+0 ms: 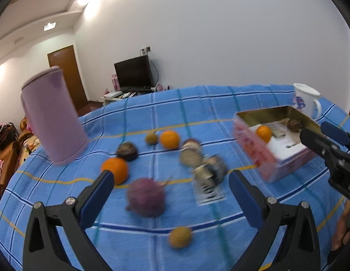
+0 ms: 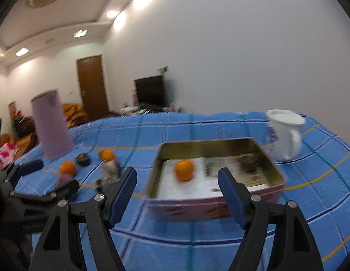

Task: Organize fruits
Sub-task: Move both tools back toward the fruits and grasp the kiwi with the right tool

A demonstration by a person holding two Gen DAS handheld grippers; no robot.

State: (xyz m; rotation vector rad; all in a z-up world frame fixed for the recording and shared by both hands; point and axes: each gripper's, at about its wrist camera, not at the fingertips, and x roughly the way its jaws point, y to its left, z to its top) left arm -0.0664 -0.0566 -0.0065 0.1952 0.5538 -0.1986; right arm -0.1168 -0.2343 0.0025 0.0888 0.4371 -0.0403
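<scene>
Hovering above the blue checked cloth (image 1: 175, 113) that covers the desk, the left tool (image 1: 170, 194) has its two blue-padded fingers spread wide with nothing between them. In the left wrist view a purple round fruit (image 1: 145, 197) lies on the cloth just ahead of the gap, blurred. An orange (image 1: 115, 169) sits beside the left finger's tip, and a dark wrinkled fruit (image 1: 127, 150) lies just behind it. Farther back are a small greenish-brown fruit (image 1: 151, 138) and a second orange (image 1: 169, 139), close together. A small yellow-brown fruit (image 1: 180, 237) lies nearest the camera. Between the fruit and the tin there is a smeared cluster of dark and pale things (image 1: 204, 164); what they are I cannot tell.

The pink tin box (image 2: 274, 171), open at the top with a gold inner wall, stands on the cloth to the right of the loose fruit. Inside it rests one orange (image 2: 184, 169) on printed paper, toward the tin's left side. The left wrist view also shows a dark lumpy thing (image 1: 293, 124) at the tin's far end.

The right tool (image 2: 177, 194) hangs just before the tin's near wall, its fingers likewise wide apart and holding nothing. A white mug with a purple flower print (image 2: 284, 133) stands beyond the tin's right corner, handle to the right. A tall lilac cylinder (image 2: 51, 126) stands at the left, well apart from the tin.
</scene>
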